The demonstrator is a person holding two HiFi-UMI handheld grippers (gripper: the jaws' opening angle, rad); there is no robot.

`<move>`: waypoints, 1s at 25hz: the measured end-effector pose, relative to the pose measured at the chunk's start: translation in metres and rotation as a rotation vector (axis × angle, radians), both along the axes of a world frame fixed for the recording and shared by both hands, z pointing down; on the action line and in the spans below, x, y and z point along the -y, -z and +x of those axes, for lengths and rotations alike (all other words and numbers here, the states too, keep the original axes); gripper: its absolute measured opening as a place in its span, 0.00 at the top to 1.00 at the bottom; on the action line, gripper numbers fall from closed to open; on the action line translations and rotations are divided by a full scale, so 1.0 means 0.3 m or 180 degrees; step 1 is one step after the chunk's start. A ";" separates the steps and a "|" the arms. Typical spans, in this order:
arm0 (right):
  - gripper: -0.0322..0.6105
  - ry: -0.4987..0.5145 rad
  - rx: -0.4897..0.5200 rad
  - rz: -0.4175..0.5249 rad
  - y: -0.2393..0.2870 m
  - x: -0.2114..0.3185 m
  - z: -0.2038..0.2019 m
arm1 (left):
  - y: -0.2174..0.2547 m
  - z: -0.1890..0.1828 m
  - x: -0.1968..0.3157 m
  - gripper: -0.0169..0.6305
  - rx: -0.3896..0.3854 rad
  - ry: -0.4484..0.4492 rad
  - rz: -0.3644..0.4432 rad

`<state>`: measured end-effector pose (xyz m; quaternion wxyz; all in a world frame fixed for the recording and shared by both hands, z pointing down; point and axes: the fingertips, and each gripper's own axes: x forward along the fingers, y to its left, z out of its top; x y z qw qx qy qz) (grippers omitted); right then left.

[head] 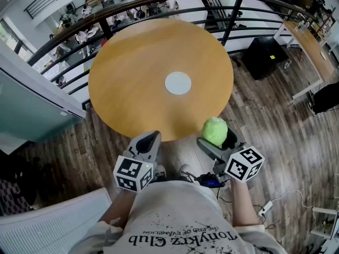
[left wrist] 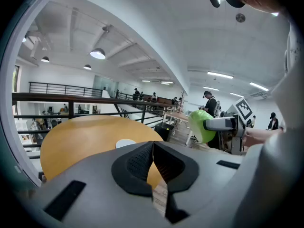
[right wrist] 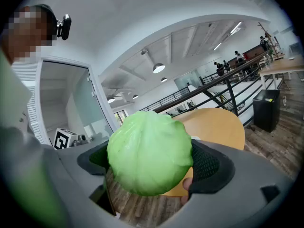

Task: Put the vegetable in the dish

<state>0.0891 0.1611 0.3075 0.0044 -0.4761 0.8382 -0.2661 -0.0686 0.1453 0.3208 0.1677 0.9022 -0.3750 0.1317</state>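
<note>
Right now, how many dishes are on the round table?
1: the white dish, empty, near the middle of the round table; its whole top shows. The green vegetable is in the right gripper.

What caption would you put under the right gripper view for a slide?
The right gripper holds a green cabbage between its fingers, the round wooden table just ahead.

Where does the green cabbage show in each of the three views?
Head view: cabbage lower right of centre, in the right gripper.
Left gripper view: cabbage right of centre, past the table.
Right gripper view: cabbage centre, between the jaws.
Shared landmark: round wooden table.
</note>
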 end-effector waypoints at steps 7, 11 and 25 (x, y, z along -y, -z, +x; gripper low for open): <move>0.19 -0.0022 -0.0007 0.0009 -0.010 0.001 -0.009 | -0.013 -0.012 0.002 0.94 0.0003 -0.0010 -0.0010; 0.19 -0.0041 0.0005 -0.0005 -0.014 -0.009 0.002 | -0.018 -0.010 -0.004 0.94 0.0010 -0.0014 -0.0013; 0.19 0.0059 -0.0066 0.0065 -0.007 -0.031 0.068 | -0.021 0.055 -0.051 0.94 0.0127 0.0034 -0.0004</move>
